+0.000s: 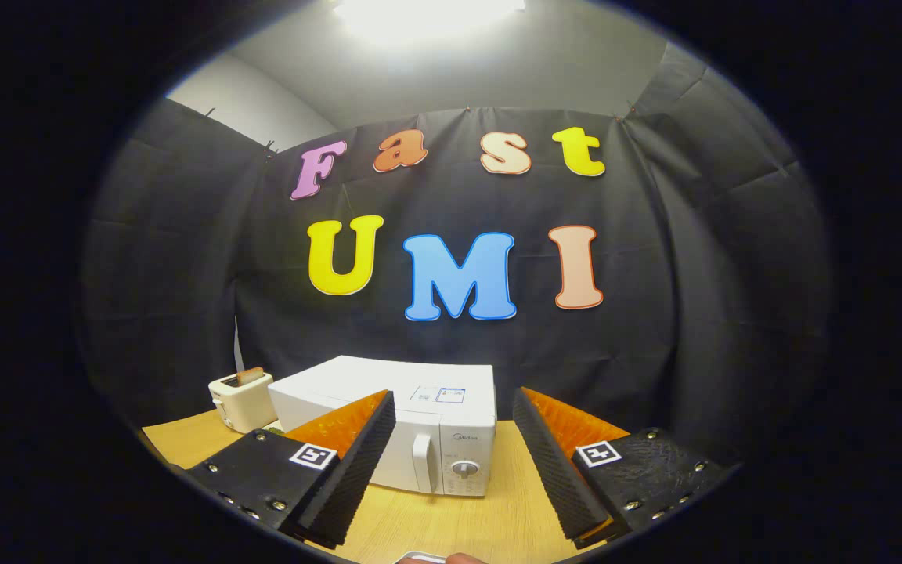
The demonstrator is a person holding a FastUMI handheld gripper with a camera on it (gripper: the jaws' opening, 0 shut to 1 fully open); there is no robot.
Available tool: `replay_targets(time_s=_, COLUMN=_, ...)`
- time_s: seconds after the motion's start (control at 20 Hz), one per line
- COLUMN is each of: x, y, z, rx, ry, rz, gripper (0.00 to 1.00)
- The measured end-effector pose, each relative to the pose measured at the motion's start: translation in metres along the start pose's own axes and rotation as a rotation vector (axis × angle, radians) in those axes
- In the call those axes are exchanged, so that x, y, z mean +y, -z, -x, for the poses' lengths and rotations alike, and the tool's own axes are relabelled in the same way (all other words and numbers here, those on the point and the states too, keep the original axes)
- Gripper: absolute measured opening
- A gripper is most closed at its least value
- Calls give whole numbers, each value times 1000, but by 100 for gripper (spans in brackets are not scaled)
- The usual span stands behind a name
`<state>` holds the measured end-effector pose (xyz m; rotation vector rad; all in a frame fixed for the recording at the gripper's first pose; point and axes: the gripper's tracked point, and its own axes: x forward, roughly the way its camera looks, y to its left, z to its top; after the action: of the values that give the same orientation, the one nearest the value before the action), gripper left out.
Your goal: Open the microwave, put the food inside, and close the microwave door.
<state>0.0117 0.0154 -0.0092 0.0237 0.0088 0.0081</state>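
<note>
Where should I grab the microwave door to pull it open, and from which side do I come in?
Take the upright bar handle on the microwave door, just left of the dial panel. Come straight in from the front, one finger either side of the bar. The gripper is open, apart from it, and roughly lined up already.

Glaring overhead lamp (429,16), fisheye-warped edges.
</note>
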Motion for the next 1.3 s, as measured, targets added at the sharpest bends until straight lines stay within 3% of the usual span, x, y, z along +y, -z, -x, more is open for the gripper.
replay_targets(time_s=0.35, x=27, y=30, z=-28, rx=25, ry=-63, rz=-44, gripper=96)
replay_targets(time_s=0.95, x=43, y=100, z=-93, rx=49, ry=-9, rz=-54, gripper=96)
replay_targets(time_s=1.3, x=43, y=162, z=-134, rx=182, ry=53, rz=-114, gripper=96)
